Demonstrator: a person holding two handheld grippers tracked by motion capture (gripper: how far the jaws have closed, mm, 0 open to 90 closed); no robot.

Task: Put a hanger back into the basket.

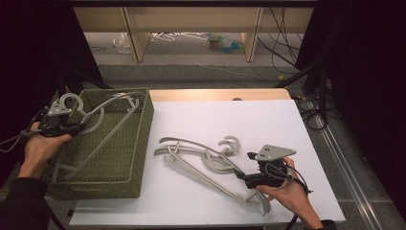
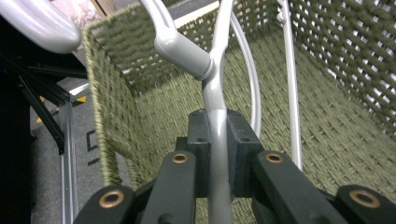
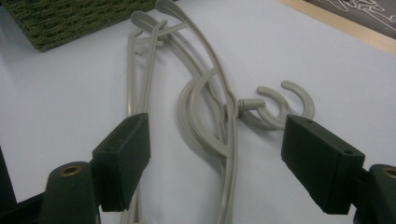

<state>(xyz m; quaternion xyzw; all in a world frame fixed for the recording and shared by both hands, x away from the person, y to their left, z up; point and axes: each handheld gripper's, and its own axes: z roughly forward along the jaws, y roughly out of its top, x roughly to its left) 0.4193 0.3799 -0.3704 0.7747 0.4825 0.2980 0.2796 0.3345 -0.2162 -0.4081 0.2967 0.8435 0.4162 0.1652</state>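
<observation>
A grey plastic hanger [image 1: 109,106] leans into the green woven basket [image 1: 143,125] at the table's left; its hook [image 1: 72,99] sticks up over the left rim. My left gripper [image 1: 75,127] is shut on this hanger beside the neck. In the left gripper view the pads [image 2: 200,140] clamp the grey bar [image 2: 216,107] above the basket's inside [image 2: 327,135]. A tangle of grey hangers [image 1: 201,160] lies on the white tabletop. My right gripper [image 1: 244,166] is at its right end, open. In the right gripper view the jaws [image 3: 219,149] straddle the tangled hangers [image 3: 205,116] without touching them.
More hanger bars [image 1: 72,167] lie in the basket's near left corner. The white tabletop [image 1: 230,120] ends in a wooden strip [image 1: 215,94] at the back. Beyond it are a shelf frame, cables and dark curtains.
</observation>
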